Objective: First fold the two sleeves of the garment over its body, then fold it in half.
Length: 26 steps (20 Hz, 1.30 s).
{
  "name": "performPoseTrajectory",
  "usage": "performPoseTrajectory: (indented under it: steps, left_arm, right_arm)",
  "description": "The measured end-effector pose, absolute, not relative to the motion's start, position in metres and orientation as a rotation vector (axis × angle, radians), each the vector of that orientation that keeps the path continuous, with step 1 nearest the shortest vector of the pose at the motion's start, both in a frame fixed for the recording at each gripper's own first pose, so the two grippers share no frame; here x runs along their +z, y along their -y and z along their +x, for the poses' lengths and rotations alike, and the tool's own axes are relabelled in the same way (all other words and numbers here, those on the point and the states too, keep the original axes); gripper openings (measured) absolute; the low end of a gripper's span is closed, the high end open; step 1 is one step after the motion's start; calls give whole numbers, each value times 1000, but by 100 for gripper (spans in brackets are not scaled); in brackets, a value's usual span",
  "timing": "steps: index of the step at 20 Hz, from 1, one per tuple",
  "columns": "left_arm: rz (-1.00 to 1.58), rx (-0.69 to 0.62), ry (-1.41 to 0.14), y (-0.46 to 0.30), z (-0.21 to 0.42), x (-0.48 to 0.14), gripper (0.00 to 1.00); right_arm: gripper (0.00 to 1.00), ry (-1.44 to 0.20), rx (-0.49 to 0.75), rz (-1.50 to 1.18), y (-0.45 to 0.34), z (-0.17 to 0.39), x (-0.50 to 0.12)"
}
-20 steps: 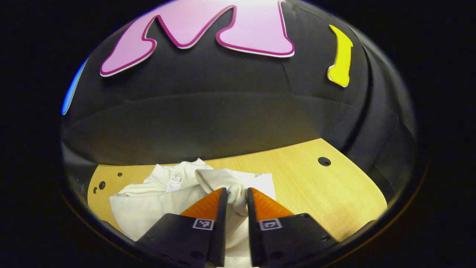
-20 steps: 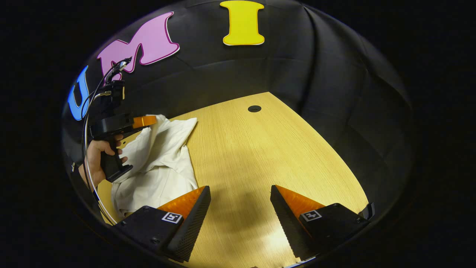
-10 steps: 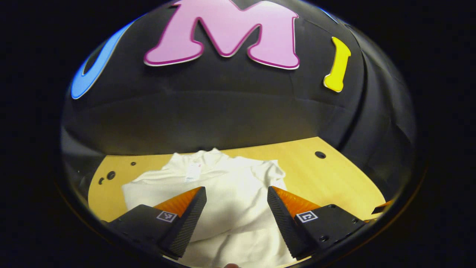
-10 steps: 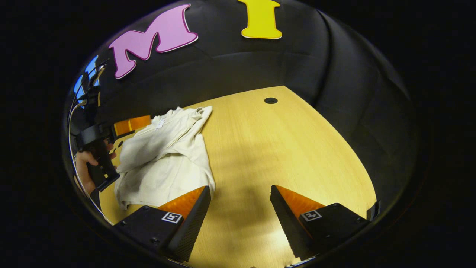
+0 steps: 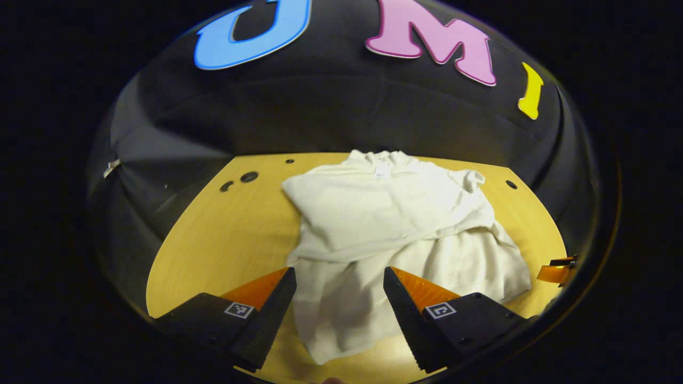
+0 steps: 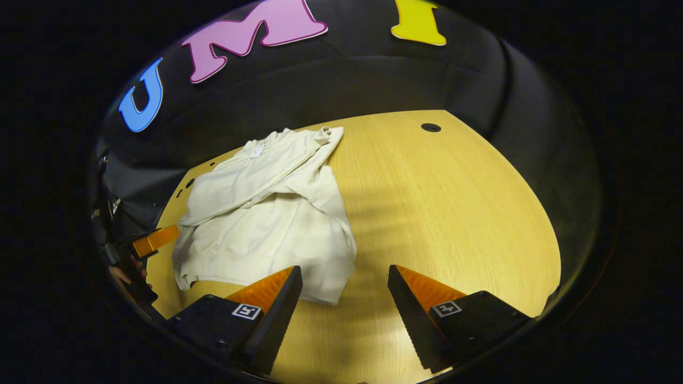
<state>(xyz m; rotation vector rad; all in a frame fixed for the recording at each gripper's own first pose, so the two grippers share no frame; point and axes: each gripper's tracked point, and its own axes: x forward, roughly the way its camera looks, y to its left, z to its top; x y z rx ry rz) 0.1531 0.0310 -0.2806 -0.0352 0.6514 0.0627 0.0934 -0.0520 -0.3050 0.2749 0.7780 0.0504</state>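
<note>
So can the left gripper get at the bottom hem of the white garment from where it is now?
Probably yes. The left gripper hangs open just above the garment, whose near hem lies flat on the table between its jaws, with nothing lying over it.

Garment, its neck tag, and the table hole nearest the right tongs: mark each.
garment (image 6: 267, 229), right gripper view, on the body panel.
neck tag (image 6: 257, 150), right gripper view, on the tag's middle.
table hole (image 6: 430, 127), right gripper view, on the hole's centre.

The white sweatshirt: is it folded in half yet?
Not yet. The sweatshirt has sleeves laid across its chest, but its hem lies spread on the table.
</note>
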Motion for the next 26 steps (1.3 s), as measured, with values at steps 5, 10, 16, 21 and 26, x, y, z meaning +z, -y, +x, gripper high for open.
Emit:
performPoseTrajectory:
  steps: [5,10,16,21,26]
  left_arm:
    - [-66,91,-715,-51,114,-312,100]
    - [-95,87,-750,-52,98,-329,100]
    - [-113,73,-812,-48,93,-352,100]
    - [-41,39,-792,-41,95,-355,96]
    - [-65,20,-791,-29,100,-353,73]
  right_arm:
    - [99,-823,53,289,31,97,-322]
    - [99,-855,67,244,16,95,-339]
    - [99,-876,47,218,9,94,-352]
    - [99,-869,8,193,10,100,-354]
    - [78,-872,-41,191,11,107,-355]
